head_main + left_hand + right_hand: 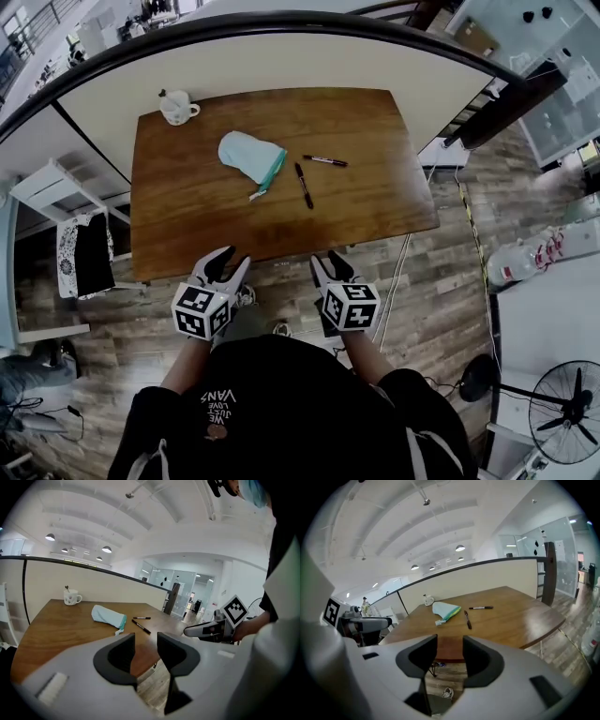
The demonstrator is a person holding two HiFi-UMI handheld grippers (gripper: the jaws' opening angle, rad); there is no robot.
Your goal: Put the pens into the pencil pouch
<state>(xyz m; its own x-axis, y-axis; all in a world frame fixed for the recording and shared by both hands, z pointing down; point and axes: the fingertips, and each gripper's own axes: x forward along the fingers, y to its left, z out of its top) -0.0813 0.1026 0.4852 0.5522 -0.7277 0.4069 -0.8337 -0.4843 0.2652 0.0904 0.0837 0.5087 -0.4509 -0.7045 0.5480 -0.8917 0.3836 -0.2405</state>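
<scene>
A light blue pencil pouch (250, 157) lies in the middle of the wooden table (187, 216), its green zipper end toward me. Two black pens rest right of it: one (304, 185) pointing toward me, one (325, 161) lying crosswise farther back. The pouch (108, 615) and a pen (141, 626) show in the left gripper view, and the pouch (446, 609) and a pen (467, 619) in the right gripper view. My left gripper (225, 266) and right gripper (327, 267) hover at the table's near edge, both open and empty.
A white mug (177, 108) stands at the table's far left corner. A white chair (52, 187) sits left of the table. A curved low wall (281, 56) runs behind it. Wood-plank floor (441, 291) lies to the right, with a fan (567, 412) at lower right.
</scene>
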